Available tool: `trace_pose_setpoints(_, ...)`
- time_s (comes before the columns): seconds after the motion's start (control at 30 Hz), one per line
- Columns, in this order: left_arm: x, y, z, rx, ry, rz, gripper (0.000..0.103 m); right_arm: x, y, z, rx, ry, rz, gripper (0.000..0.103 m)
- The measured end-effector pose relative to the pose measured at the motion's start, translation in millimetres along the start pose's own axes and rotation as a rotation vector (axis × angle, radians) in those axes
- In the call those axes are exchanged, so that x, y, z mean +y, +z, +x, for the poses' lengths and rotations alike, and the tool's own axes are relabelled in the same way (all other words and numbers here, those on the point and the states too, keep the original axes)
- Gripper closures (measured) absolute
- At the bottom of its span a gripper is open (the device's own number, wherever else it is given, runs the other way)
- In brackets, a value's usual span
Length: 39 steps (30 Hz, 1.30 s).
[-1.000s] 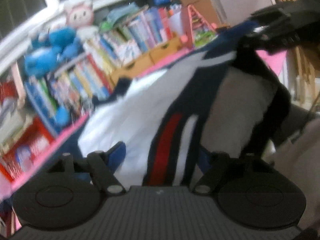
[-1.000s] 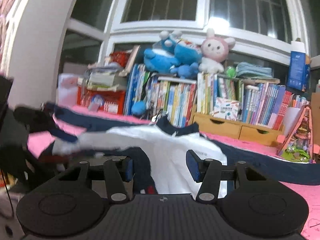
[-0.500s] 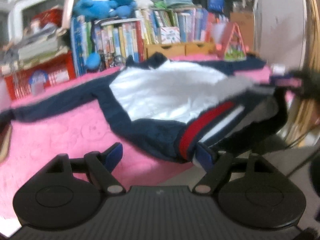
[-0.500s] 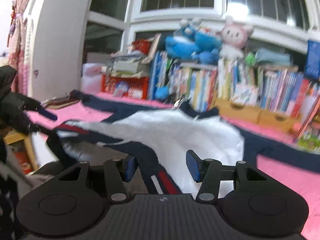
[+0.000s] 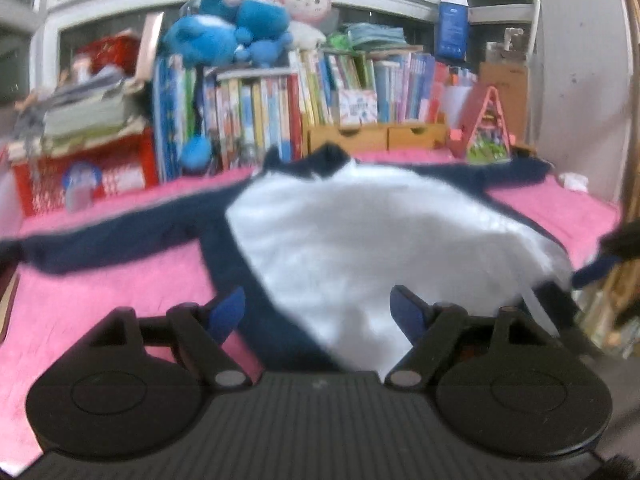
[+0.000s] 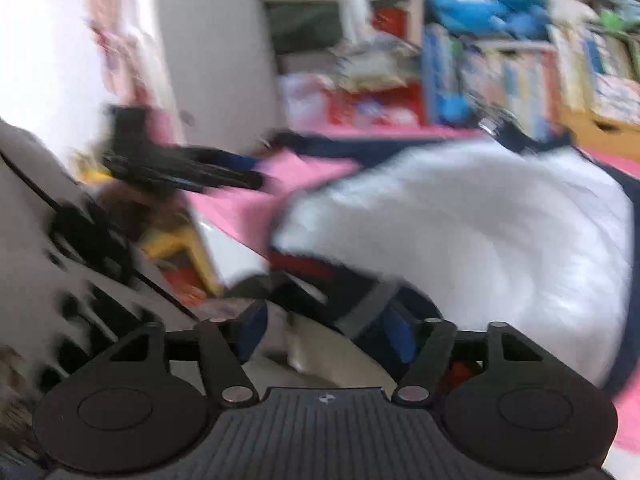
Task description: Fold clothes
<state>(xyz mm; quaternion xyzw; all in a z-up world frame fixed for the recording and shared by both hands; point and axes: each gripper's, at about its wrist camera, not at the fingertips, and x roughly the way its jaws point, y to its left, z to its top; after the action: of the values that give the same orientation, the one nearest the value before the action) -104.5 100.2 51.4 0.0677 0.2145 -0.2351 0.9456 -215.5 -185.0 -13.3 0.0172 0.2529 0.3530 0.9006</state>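
Since a second ago the one jacket (image 5: 360, 240) has dropped flat onto the pink table (image 5: 100, 312), both sleeves spread. Both grippers, left (image 5: 320, 312) and right (image 6: 324, 332), gape wide, empty. Only the right view shows its striped hem.

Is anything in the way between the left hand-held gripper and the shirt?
No, nothing visible. The left hand-held gripper is open right over the white and navy shirt, which lies spread on the pink table.

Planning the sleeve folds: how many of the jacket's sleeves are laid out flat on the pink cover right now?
2. Left sleeve stretches toward the red crate; right sleeve reaches toward the wall. Both lie flat on the pink cover.
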Motion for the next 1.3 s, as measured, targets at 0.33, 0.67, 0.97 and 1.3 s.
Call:
trace_pose_setpoints(0.33, -6, -44, 28, 0.122, 0.034, 0.078, 0.02, -18, -7, 77, -0.039, -0.355, -0.095, 0.03)
trace_pose_setpoints(0.67, 26, -39, -26, 0.109, 0.049, -0.021, 0.019, -17, -19, 17, 0.013, -0.442, -0.129, 0.026)
trace_pose_setpoints(0.97, -18, -2, 68, 0.078, 0.044, 0.017, 0.047, -22, 17, 68, -0.117, -0.521, 0.04, 0.025)
trace_pose_setpoints(1.3, 63, -26, 59, 0.198, 0.184, -0.096, 0.034, -141, 5, 28, 0.103, -0.87, 0.292, 0.012)
